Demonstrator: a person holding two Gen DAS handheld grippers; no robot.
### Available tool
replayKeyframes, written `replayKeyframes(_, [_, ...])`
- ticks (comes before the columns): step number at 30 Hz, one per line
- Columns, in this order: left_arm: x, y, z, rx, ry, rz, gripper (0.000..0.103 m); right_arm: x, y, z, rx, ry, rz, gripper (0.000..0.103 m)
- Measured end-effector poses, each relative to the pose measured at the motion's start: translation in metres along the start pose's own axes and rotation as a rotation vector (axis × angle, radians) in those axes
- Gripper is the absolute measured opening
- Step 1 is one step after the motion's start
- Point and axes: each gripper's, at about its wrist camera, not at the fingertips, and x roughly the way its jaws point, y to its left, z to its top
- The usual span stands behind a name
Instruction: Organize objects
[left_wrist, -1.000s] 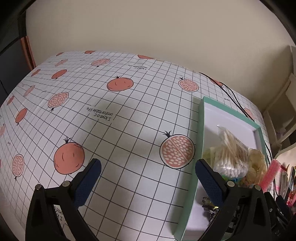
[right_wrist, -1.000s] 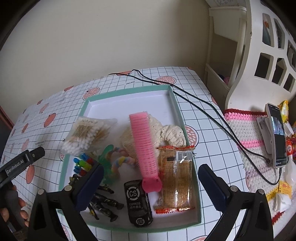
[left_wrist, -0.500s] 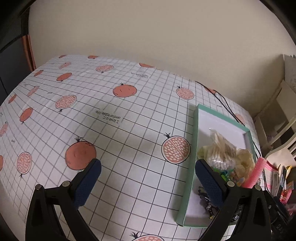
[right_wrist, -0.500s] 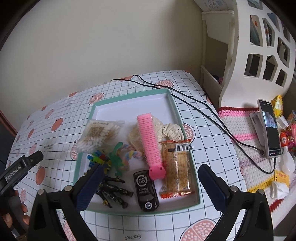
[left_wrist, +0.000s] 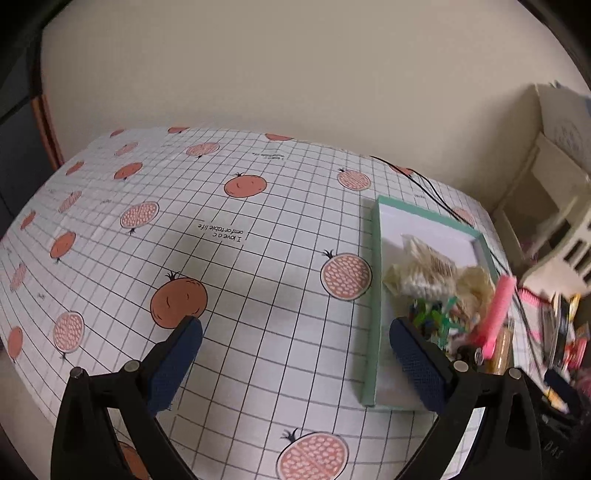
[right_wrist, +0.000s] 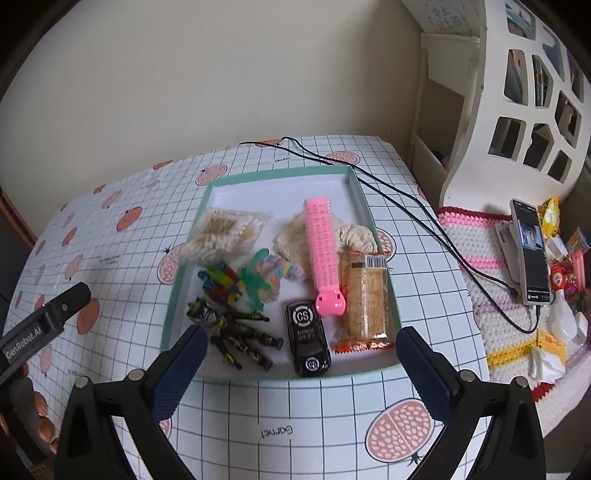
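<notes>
Both grippers hang above the table with their blue-padded jaws spread wide and nothing between them. From its own camera, the right gripper (right_wrist: 297, 350) sits just short of the near rim of the shallow mint-green rectangular tray (right_wrist: 186, 254), which rests on the white grid-patterned tablecloth printed with orange pomegranates (right_wrist: 317, 413). The left gripper (left_wrist: 295, 349) is over bare cloth to the left of the tray (left_wrist: 373, 295), its right finger level with the tray's near left corner.

Everything else is placed by that tray. Inside it, at the far left, lies a clear bag of cotton swabs (right_wrist: 227, 236). Near the far right sits a cream lace fabric bundle (right_wrist: 354, 236), with a long pink plastic hair roller clip (right_wrist: 323, 254) lying lengthwise across it. Along the right wall is a clear-wrapped packet of biscuits with orange ends (right_wrist: 364, 299). At the near edge stands a black toy car marked CS (right_wrist: 307, 338), and to its left a black-and-yellow toy figure (right_wrist: 236, 332) lies sprawled. In the middle are a small multicoloured block toy (right_wrist: 221, 284), a translucent green lizard toy (right_wrist: 255, 282) and a pastel twisted hair tie (right_wrist: 282, 271), close together.

Beyond the tray's far right corner, two black cables (right_wrist: 406, 206) run across the cloth toward a smartphone on a stand (right_wrist: 532, 251), well to the tray's right on a pink-and-white crocheted mat (right_wrist: 476, 251).
</notes>
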Motion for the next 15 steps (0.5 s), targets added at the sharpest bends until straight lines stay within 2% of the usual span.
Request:
replayKeyframes(7, [-0.006,-0.009,-0.022,0.079,0.015,-0.018,0.101,-0.004,0.004,-0.014,-0.028,0.018,0.006,0.103])
replayKeyframes(15, [-0.006,0.000,-0.038,0.095,0.025,-0.018,0.101,-0.004,0.005,-0.032,-0.053,0.035,0.000,0.103])
